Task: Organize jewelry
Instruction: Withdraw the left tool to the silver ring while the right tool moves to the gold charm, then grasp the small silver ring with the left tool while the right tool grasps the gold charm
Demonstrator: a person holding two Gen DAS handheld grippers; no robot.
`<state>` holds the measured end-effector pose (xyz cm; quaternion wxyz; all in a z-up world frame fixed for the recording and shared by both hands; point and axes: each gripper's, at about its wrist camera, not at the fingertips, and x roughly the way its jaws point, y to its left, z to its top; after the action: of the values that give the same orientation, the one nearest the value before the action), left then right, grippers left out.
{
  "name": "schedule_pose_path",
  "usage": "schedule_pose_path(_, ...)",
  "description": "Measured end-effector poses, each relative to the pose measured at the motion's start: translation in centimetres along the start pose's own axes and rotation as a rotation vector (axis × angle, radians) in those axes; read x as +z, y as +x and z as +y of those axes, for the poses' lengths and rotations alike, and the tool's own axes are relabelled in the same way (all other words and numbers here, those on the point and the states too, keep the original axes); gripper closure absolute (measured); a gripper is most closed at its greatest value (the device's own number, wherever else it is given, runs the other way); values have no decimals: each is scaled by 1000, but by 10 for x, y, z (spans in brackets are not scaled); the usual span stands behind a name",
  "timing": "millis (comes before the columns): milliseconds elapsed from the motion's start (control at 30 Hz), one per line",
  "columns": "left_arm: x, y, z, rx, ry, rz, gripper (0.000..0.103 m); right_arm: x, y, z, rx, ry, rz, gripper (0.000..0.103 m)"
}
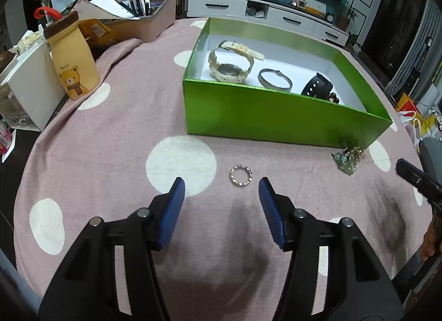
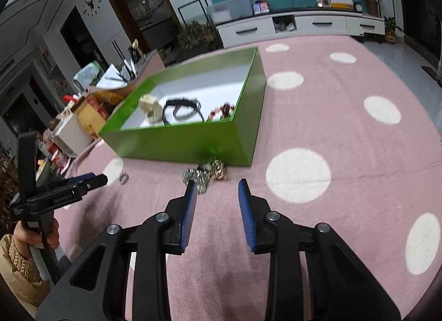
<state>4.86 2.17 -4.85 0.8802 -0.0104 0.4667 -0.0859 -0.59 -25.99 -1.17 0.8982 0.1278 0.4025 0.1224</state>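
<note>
Pink dotted cloth covers the counter [image 1: 110, 155]. Left tongs [image 1: 221, 186] stand apart, nothing betw. them; beaded ring [image 1: 241, 175] lies just ahead, centre frame. Right tongs [image 2: 218, 186] also apart, empty, w/ a jewelry cluster [image 2: 205, 174] (blurred, greenish and gold bits) just ahead, near the green box [image 1: 276, 116] front wall. Box holds a cream watch [image 1: 230, 62], metal bangle [image 1: 275, 79], black strap [image 1: 316, 86].

The side of the left tool [image 2: 91, 180] bears small pale lettering that seems to read "GenRobot.AI"; the bear-printed paper bag [image 1: 72, 57] carries a short printed line, too small to read
</note>
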Motion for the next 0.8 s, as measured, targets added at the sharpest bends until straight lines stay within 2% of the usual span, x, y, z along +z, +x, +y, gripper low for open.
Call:
schedule_pose_path(433,1,21,-10,19,33,6,47,8,47,3,-22,-6,46,71)
schedule_pose_path(800,4,33,-6,14,30,22,47,9,60,4,-43,-38,69,71)
